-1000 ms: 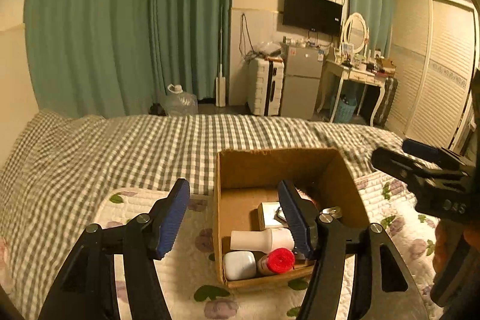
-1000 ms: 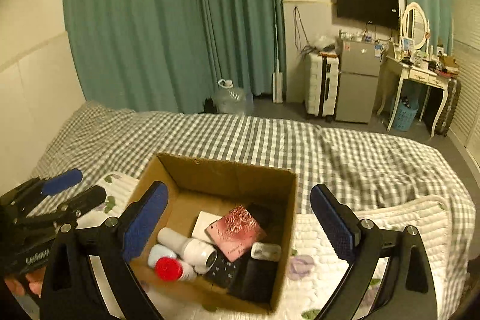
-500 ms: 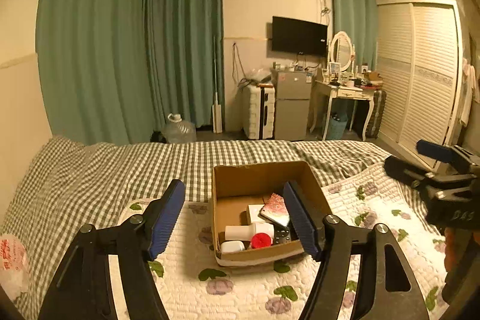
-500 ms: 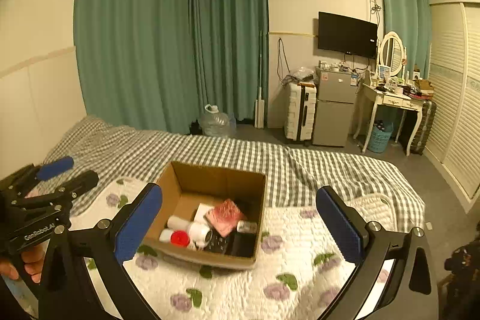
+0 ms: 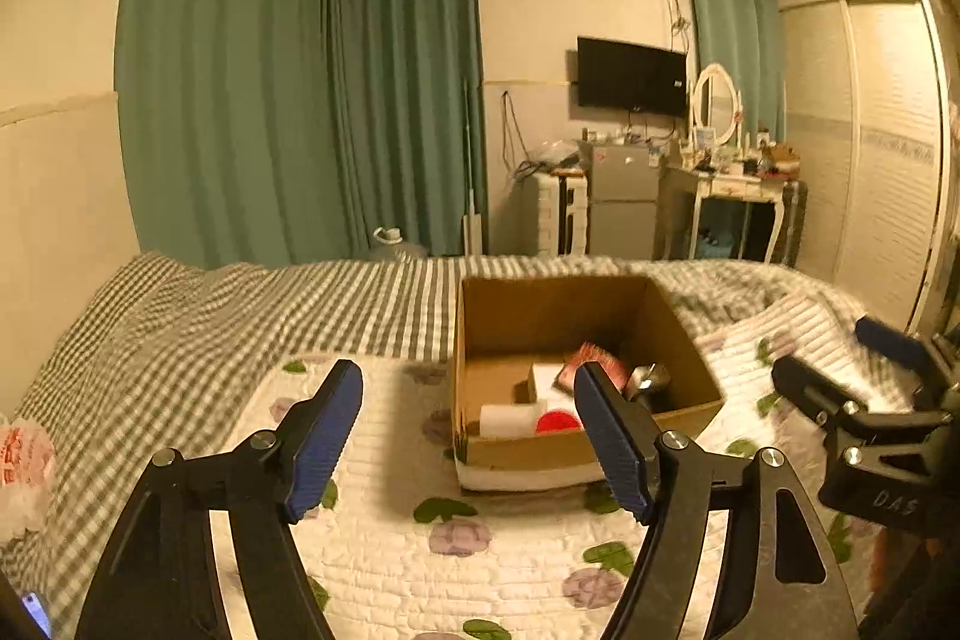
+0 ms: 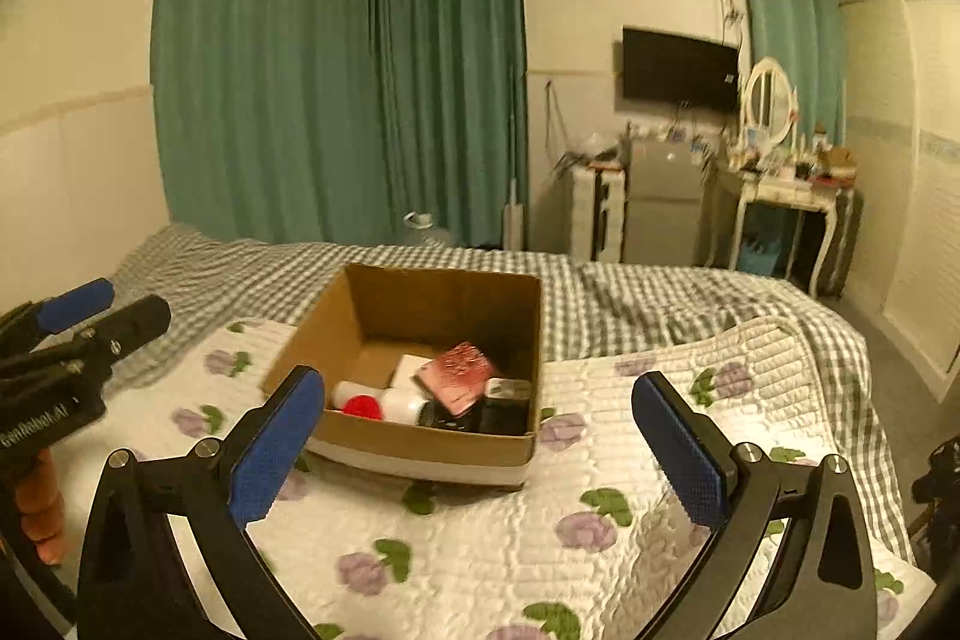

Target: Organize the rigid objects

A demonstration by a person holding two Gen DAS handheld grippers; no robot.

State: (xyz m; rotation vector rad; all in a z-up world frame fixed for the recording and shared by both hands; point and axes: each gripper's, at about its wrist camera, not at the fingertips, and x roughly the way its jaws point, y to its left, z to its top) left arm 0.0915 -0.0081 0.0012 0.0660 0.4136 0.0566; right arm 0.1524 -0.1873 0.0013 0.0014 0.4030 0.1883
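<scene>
An open cardboard box (image 5: pixel 528 451) (image 6: pixel 420 442) sits on the flowered quilt (image 5: pixel 384 550) (image 6: pixel 510 550) on the bed. It holds several objects: a white bottle (image 6: pixel 403 403), a red cap (image 6: pixel 361 406) (image 5: pixel 558 421), a pink patterned card (image 6: pixel 463 370), a white box (image 5: pixel 547 377) and dark items (image 6: pixel 498 415). My left gripper (image 5: pixel 468 436) is open and empty, in front of the box. My right gripper (image 6: pixel 480 451) is open and empty, in front of the box. Each gripper shows in the other's view: the right one (image 5: pixel 840 370) and the left one (image 6: pixel 99 307).
A grey checked blanket (image 5: pixel 198 316) (image 6: pixel 690 304) covers the far bed. A red-printed plastic bag (image 5: pixel 21 466) lies at the left edge. Beyond the bed stand green curtains (image 6: pixel 336 70), a small fridge (image 5: pixel 621 214), a dressing table (image 6: pixel 780 196) and a wardrobe (image 5: pixel 888 148).
Both grippers have pulled back and up from the box over the last second, then come slightly closer and lower. The box contents stay in place. Both stay open.
</scene>
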